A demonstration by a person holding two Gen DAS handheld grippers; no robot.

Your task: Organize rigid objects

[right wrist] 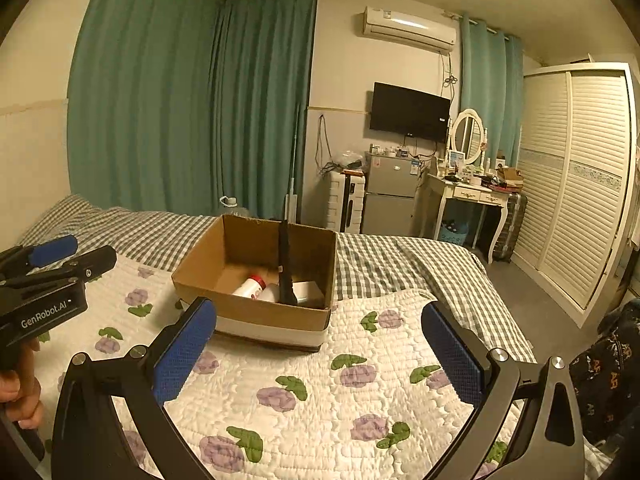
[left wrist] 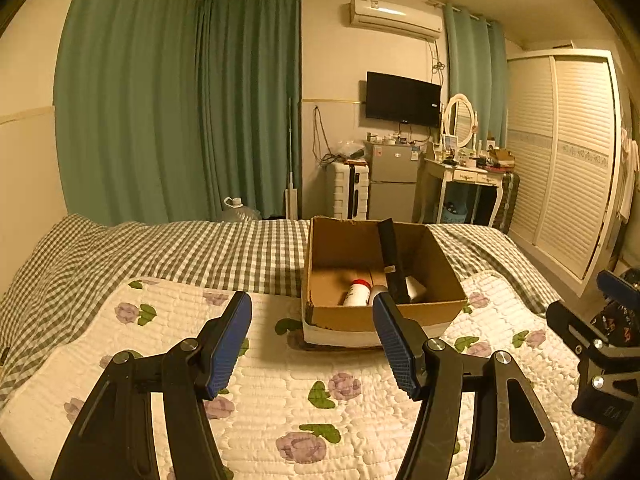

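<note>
On quilt: open cardboard box (left wrist: 372, 312) holds white red-capped bottle (left wrist: 356, 292), possibly black sleeve; both tools wide, empty.

Behind bed (left wrist: 160, 248): green curtains (left wrist: 132, 100). Right of curtains: wall TV (left wrist: 402, 98), air conditioner (left wrist: 396, 18), small fridge (left wrist: 394, 178), dressing table (left wrist: 464, 172), louvred wardrobe (left wrist: 568, 152).

One cardboard box (left wrist: 384, 316) on the bed, one red-capped white bottle (left wrist: 356, 292), one black bar (left wrist: 392, 260) (leaning upright), two tongs (left wrist: 312, 344) (right wrist: 320, 356)
</note>
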